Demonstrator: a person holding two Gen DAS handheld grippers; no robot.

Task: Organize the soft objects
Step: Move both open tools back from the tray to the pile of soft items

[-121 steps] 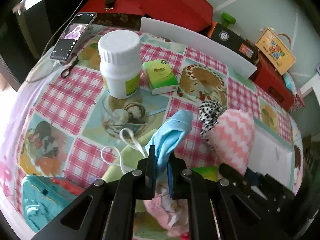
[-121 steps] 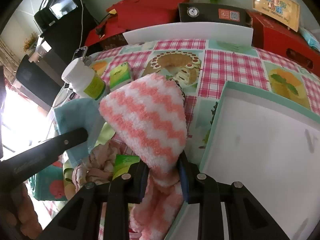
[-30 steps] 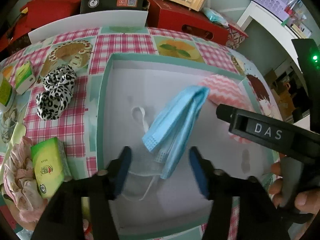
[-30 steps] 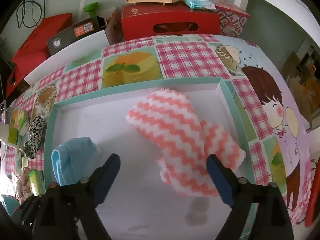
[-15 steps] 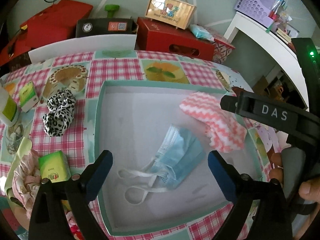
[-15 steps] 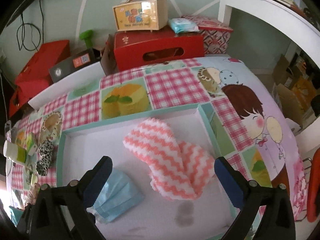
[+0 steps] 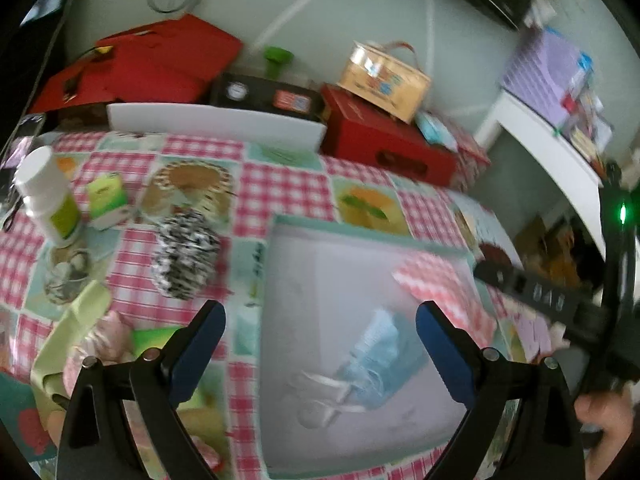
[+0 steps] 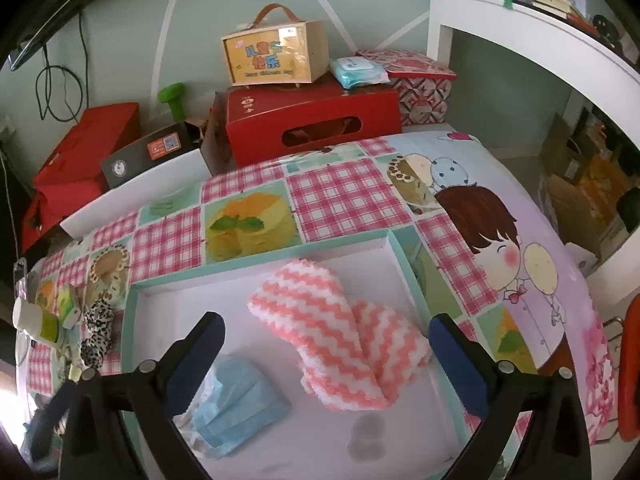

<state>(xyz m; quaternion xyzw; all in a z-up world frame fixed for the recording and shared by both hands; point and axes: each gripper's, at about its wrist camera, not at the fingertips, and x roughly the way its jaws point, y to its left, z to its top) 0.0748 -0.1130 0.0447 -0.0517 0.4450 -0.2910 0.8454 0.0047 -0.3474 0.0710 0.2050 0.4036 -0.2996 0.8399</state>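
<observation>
Fingers [image 8: 460, 364] spread, sock [image 8: 340, 336] seemingly below

The whole left wrist view is smeared, so we cannot read the label on the bottle [image 7: 46, 196]. The mask [image 8: 236, 400] is partly hidden behind the right gripper [image 8: 328, 344] finger, and the tray [image 8: 260, 274] runs off the bottom edge.

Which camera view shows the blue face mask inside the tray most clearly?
The right wrist view: there the blue face mask is sharp on the tray floor beside the striped cloth, though one finger covers its edge. The left wrist view shows the whole mask with its straps, but blurred.
</observation>
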